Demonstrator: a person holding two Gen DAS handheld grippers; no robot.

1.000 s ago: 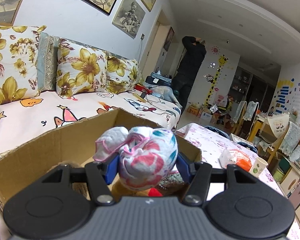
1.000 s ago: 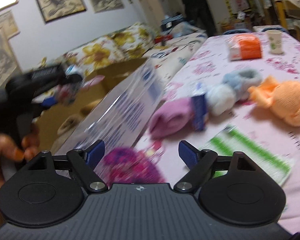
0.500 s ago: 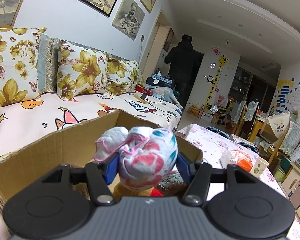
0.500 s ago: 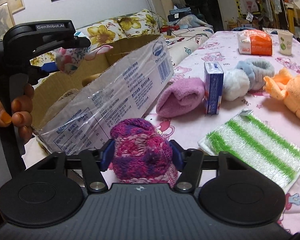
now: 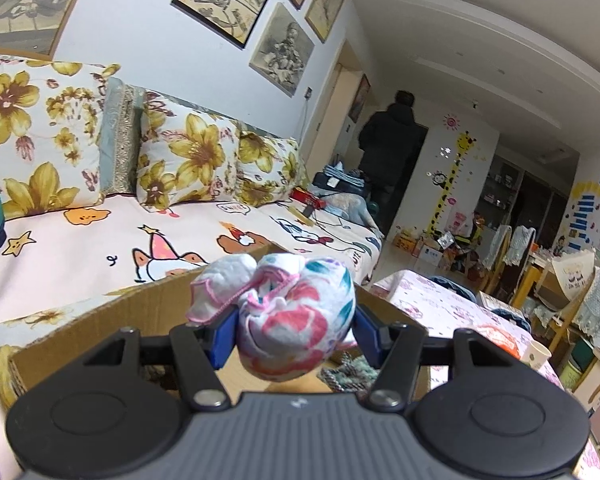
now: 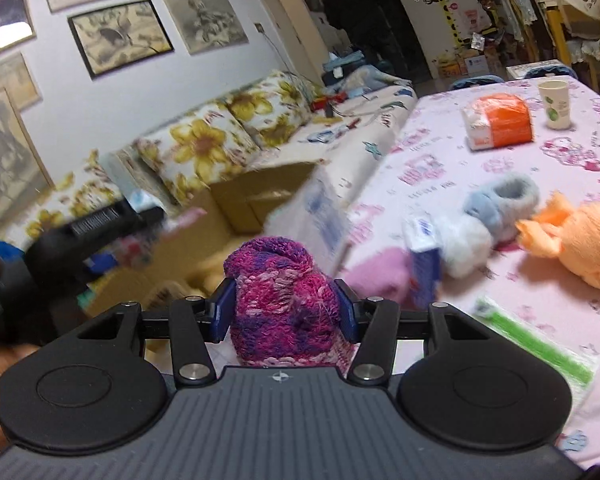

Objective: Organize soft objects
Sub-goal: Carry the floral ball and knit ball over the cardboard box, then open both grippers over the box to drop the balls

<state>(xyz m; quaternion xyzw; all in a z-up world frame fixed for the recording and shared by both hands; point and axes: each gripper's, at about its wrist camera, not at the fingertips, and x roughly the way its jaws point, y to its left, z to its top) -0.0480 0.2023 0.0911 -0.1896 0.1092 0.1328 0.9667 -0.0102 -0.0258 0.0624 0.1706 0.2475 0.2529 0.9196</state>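
You are partway through the sorting, with the cardboard box [image 5: 80, 332] as your landmark. Your left gripper [image 5: 292, 330] is clamped on a flower-printed cloth bundle [image 5: 288, 320] and holds it above the open box, over a few soft things already lying inside; what they are is hard to tell, since the bundle and the gripper body hide most of the floor. Your right gripper [image 6: 284, 310] has just been closing, and its blue pads now press both sides of a magenta knitted roll [image 6: 284, 304], which sits off the table [image 6: 432, 160] just beside the box's near wall. So two pieces are in hand and neither is dropped yet. Still waiting on the table, to the right of the box, are a pink rolled sock [image 6: 380, 276] closest to it, a white and blue fluffy piece [image 6: 492, 216] beyond that, an orange soft toy [image 6: 580, 240] farther right, and a green-striped cloth [image 6: 536, 344] nearest you. A small blue carton [image 6: 424, 256] stands among them and looks rigid, so it probably stays out. By this count, the larger share of the work remains.
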